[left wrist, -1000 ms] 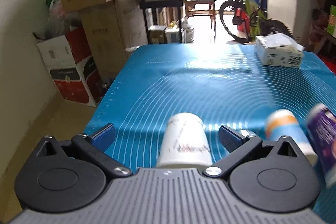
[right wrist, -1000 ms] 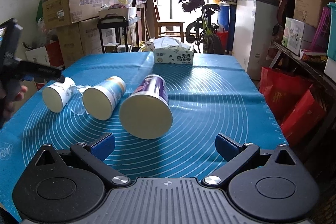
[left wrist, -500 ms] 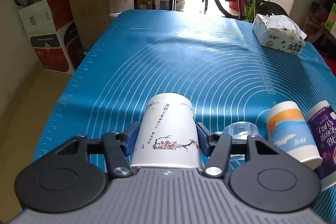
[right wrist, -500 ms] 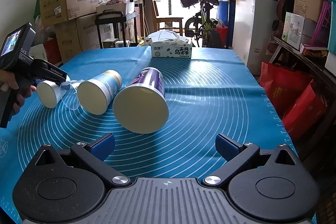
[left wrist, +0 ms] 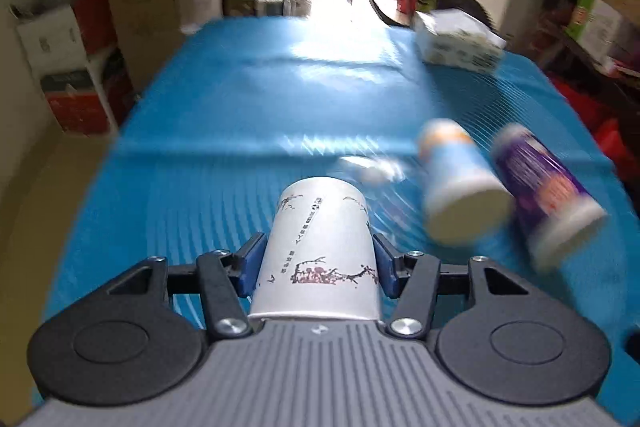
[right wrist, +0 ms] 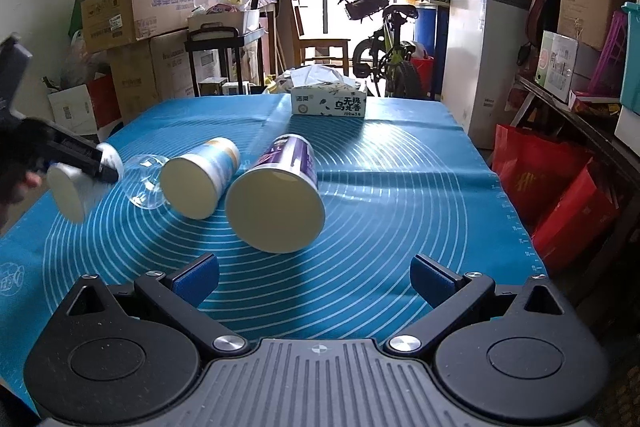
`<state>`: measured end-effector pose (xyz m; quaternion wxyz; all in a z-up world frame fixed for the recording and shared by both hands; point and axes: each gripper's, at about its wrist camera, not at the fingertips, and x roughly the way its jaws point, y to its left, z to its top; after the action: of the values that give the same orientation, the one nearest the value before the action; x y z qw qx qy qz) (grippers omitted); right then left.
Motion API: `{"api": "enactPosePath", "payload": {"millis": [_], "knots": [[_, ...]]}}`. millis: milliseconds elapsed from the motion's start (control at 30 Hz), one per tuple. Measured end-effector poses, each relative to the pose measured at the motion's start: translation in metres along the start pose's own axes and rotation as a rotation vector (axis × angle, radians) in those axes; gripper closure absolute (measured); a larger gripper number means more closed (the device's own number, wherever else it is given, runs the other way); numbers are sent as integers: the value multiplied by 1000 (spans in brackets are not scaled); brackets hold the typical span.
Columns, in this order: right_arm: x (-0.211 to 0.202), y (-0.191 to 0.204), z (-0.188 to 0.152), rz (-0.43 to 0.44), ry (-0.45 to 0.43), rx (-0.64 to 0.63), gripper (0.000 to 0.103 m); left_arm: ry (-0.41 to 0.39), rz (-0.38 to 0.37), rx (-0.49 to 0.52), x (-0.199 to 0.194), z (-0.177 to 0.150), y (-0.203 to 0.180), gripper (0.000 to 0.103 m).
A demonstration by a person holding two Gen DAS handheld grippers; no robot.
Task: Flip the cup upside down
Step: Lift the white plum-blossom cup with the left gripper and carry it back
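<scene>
My left gripper (left wrist: 318,269) is shut on a white paper cup (left wrist: 320,247) with dark printed markings, its base pointing away from me, held above the blue mat (left wrist: 240,99). The right wrist view shows that gripper (right wrist: 86,163) and the cup (right wrist: 76,189) at the far left, lifted off the mat. My right gripper (right wrist: 314,277) is open and empty over the mat's near edge. A clear glass (right wrist: 146,183), a blue-and-orange cup (right wrist: 200,183) and a purple cup (right wrist: 280,195) lie on their sides on the mat.
A tissue box (right wrist: 328,101) stands at the mat's far edge. Cardboard boxes (right wrist: 132,11) are stacked at the left, a bicycle (right wrist: 380,47) and a white cabinet (right wrist: 484,63) behind, red bags (right wrist: 556,195) at the right.
My left gripper has lifted the white cup off the mat and away from the glass; the view is blurred by motion. The right gripper has stayed open and nearly still.
</scene>
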<state>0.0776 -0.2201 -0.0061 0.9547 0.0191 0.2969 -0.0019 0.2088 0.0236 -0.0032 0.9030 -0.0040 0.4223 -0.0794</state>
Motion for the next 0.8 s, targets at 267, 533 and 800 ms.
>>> {"api": "enactPosePath", "payload": {"millis": [267,533,800], "knots": [[-12,5,-8,9,9,-15,0,-15,25,-29,-18,-45,-20,45],[-13,-1,-16,5,27,3,0,-31,-55,0,-34,-64,-60,45],[-11,-6,-22,-3,46,9,0,-28,-29,31,-22,-75,-78,45]]}}
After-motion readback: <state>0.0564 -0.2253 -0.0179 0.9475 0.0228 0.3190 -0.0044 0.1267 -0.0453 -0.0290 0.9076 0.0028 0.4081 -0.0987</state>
